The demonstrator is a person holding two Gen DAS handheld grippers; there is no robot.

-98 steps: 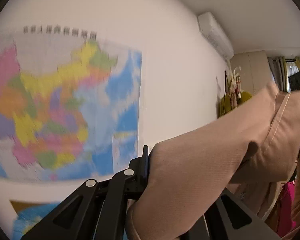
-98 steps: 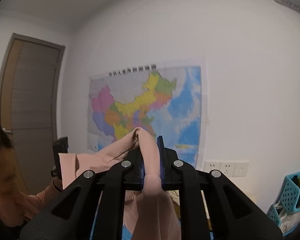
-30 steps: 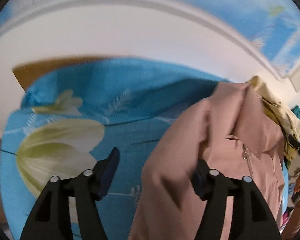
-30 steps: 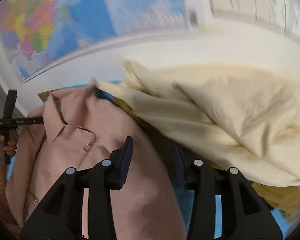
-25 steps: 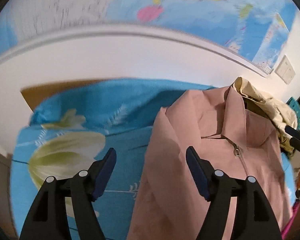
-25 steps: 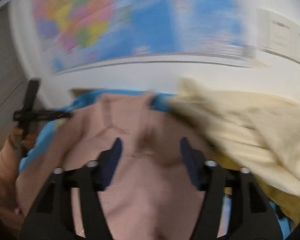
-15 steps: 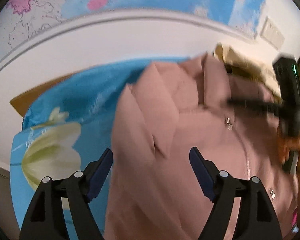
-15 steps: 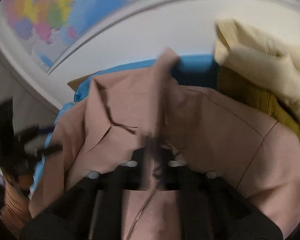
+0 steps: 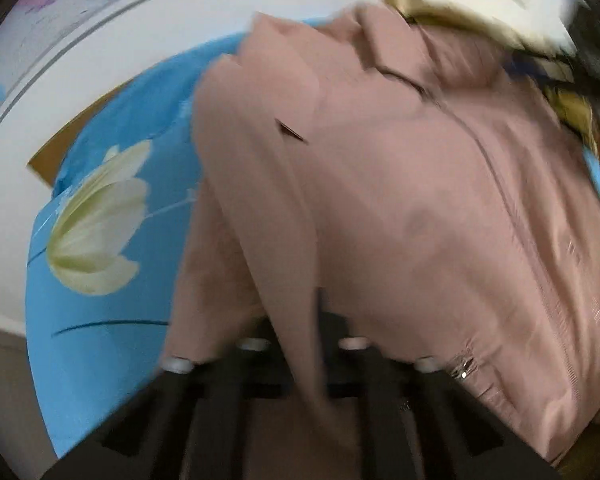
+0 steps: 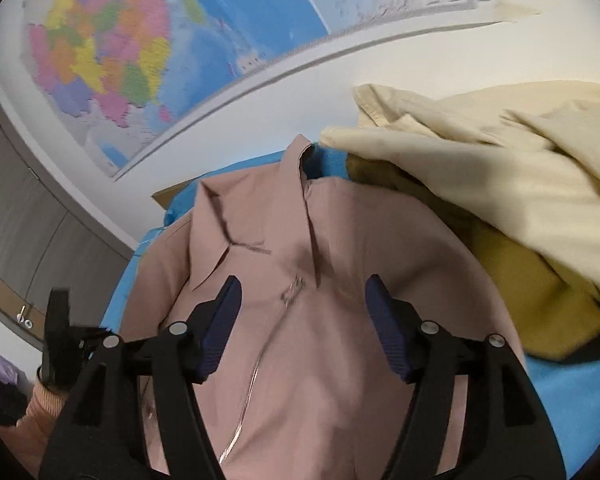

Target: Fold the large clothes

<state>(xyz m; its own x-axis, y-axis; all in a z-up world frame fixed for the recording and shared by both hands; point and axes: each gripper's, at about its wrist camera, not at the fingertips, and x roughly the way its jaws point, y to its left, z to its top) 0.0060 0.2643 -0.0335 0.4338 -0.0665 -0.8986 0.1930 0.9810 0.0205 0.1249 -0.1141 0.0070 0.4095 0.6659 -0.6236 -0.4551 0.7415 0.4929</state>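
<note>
A dusty-pink zip jacket (image 9: pixel 400 184) lies front-up on a blue flowered sheet (image 9: pixel 112 184), collar toward the wall. My left gripper (image 9: pixel 300 320) is shut on a fold of the jacket's left sleeve side; the view is blurred. In the right wrist view the jacket (image 10: pixel 300 340) fills the lower middle, its zip pull (image 10: pixel 294 290) below the collar. My right gripper (image 10: pixel 302 320) is open and empty, jaws wide apart just above the jacket's chest. The left gripper (image 10: pixel 60 340) also shows at the lower left of that view.
A heap of cream (image 10: pixel 500 168) and mustard (image 10: pixel 520 300) clothes lies right of the jacket, overlapping its shoulder. A white wall with a map (image 10: pixel 148 40) stands close behind the bed. A grey door (image 10: pixel 16 216) is at the left.
Both grippers let the raised jacket down onto the sheet and opened. Since half a second ago the left gripper has shut on the sleeve fold and the right has opened wide.
</note>
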